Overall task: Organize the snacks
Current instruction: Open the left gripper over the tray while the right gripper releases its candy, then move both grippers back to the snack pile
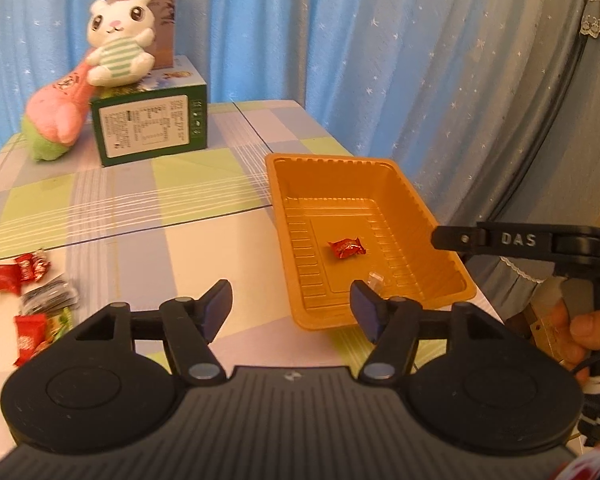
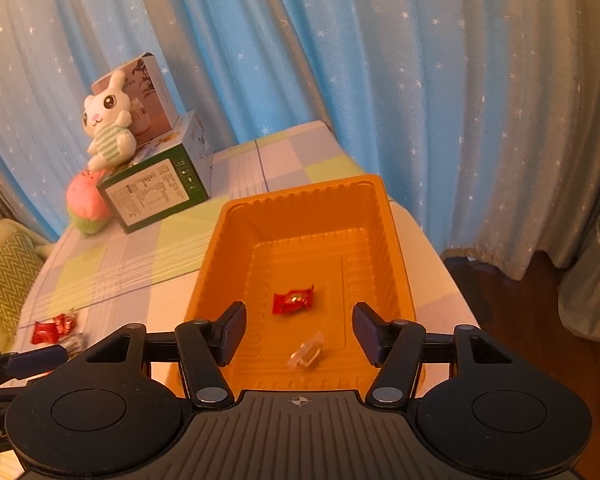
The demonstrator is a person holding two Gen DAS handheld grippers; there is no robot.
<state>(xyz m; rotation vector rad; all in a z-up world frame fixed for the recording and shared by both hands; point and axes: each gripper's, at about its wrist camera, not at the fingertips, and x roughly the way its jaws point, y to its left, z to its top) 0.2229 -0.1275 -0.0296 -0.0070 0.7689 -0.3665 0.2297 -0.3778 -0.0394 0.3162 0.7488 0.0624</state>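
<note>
An orange plastic tray lies on the checked table. It holds a red wrapped candy and a small clear wrapped piece. A pile of loose snacks, red packets and a dark packet, lies at the table's left; part of it shows in the right wrist view. My left gripper is open and empty, left of the tray's near corner. My right gripper is open and empty above the tray's near end; it also shows in the left wrist view.
A green box with a white plush rabbit on it stands at the back left, with a pink and green plush beside it. Blue starred curtains hang behind. A green cushion lies at the left.
</note>
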